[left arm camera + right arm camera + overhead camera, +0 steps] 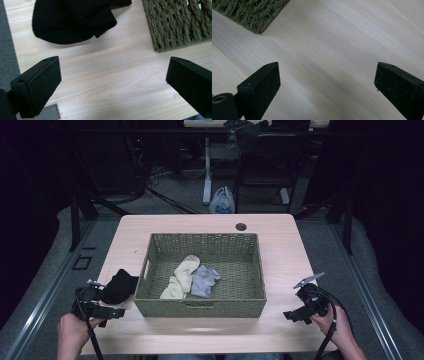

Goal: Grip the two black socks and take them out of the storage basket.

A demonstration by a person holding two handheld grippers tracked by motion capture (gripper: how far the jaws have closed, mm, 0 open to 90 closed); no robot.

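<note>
Left hand (74,332): near-left corner of the surface, holding the left gripper (106,312).
Left gripper: jaws spread wide apart with nothing between them; in the left gripper view bare wood lies under the gap, the black sock beyond it.
Right hand (334,322): near-right corner of the surface, holding the right gripper (292,315).
Right gripper: jaws wide apart, empty; in the right gripper view they sit over bare wood, with a corner of the basket at upper left.
Surface (285,265): pale wood-grain top with rounded corners and a round cable hole (241,226) near the far edge.
Black sock (118,286): crumpled on the surface, just beside the basket's left wall, outside it, just ahead of the left gripper.
Basket (200,307): olive-green woven, rectangular, centred on the surface, slot handles in the left and near walls.
Cream sock (181,276): lying inside the basket, on its floor, left of centre.
Grey sock (204,280): inside the basket, touching the cream sock's right side.
White plastic bag (222,201): on the floor beyond the far edge of the surface, beside a white stand leg (207,172).
</note>
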